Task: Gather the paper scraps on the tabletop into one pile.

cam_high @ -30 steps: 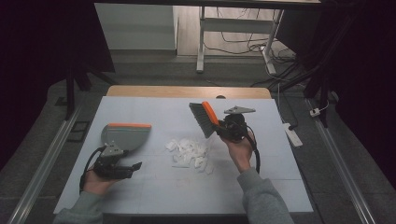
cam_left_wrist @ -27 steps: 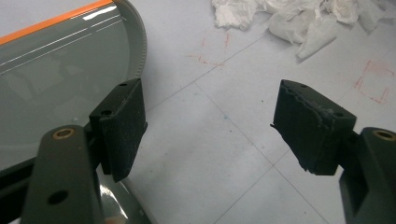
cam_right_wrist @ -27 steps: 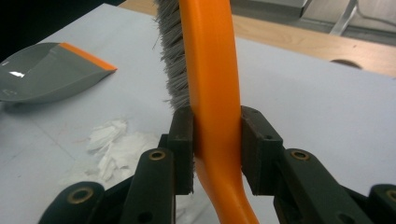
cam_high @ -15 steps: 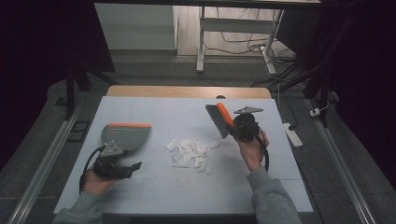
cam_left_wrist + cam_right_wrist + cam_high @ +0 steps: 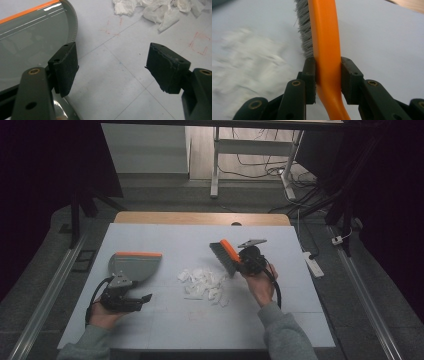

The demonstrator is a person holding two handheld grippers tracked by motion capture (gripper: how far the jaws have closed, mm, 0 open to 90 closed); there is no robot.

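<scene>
Orange-handled grey-bristled brush [image 5: 226, 256] clamped in right gripper [image 5: 245, 262], mid-table toward the right edge. Torn white paper scraps [image 5: 202, 281] unswept (sweeping barely begun). Left gripper [image 5: 112, 72] wide, beside grey orange-lipped dustpan [image 5: 134, 266].

1 brush [image 5: 224, 256] | 1 dustpan [image 5: 134, 266] | 1 heap of paper scraps [image 5: 202, 282] (pieces too many to count) | 2 grippers

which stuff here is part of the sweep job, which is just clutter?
In the job:
- brush, clamped in the right gripper
- paper scraps, piled mid-table
- dustpan, beside the open left gripper

Lying about:
- power strip, off the table's right edge
- cables on the floor behind the table
</scene>
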